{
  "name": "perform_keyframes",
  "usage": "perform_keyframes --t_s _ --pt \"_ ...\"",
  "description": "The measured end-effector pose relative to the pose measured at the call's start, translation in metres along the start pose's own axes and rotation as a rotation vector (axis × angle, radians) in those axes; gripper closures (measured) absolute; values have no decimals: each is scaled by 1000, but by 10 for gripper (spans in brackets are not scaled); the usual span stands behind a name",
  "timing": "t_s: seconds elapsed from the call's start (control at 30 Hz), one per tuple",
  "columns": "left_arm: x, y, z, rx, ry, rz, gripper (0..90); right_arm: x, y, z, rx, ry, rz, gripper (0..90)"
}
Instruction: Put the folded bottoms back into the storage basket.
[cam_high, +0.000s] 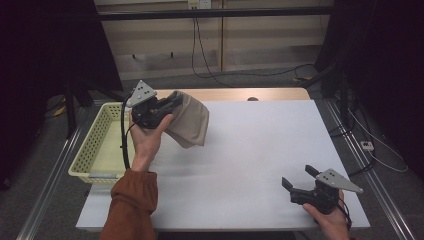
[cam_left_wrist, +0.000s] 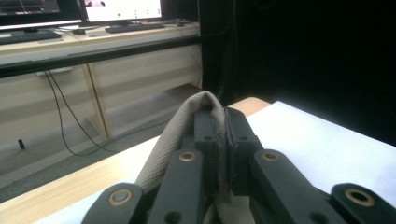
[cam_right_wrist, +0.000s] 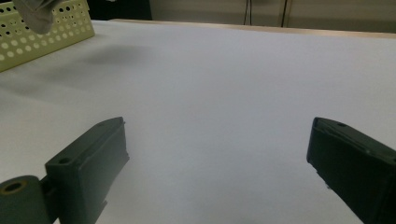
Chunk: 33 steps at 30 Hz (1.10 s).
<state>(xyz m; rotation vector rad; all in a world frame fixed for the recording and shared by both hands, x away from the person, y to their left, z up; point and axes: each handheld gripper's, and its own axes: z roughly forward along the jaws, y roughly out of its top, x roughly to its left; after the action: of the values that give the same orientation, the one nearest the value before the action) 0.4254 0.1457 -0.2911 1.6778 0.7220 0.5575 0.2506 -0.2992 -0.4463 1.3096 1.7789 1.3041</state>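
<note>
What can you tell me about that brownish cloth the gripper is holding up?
The cloth is beige-brown, soft and looks finely woven. The left gripper pinches it at a folded top edge, jaws shut on it, and the fabric humps up over the jaw tips in the left gripper view. The rest hangs down in loose folds above the white table, and seems clear of it. It sits just right of the pale yellow basket. Nothing else touches it.

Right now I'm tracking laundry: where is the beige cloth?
High view, left side: the beige cloth hangs clamped in the left tongs, lifted above the white table beside the yellow perforated basket.
</note>
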Motion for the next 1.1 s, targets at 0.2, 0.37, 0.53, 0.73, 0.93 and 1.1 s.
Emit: perform_keyframes --t_s 0.2,0.37,0.53,0.73,0.93,1.1 --pt "4 2 -13 -30 14 -4 855 0 0 0 -2 -1 3 45" --pt "8 4 -21 -44 24 -14 855 0 0 0 -2 -1 2 46" --pt "10 7 -31 -50 36 -5 855 0 0 0 -1 1 3 46" --pt "13 7 -39 -67 45 -21 855 0 0 0 -6 4 2 45" --pt "13 11 -49 -77 58 -11 855 0 0 -1 -6 6 2 44" --pt "15 13 -57 -76 74 -8 855 0 0 0 -7 7 2 44"
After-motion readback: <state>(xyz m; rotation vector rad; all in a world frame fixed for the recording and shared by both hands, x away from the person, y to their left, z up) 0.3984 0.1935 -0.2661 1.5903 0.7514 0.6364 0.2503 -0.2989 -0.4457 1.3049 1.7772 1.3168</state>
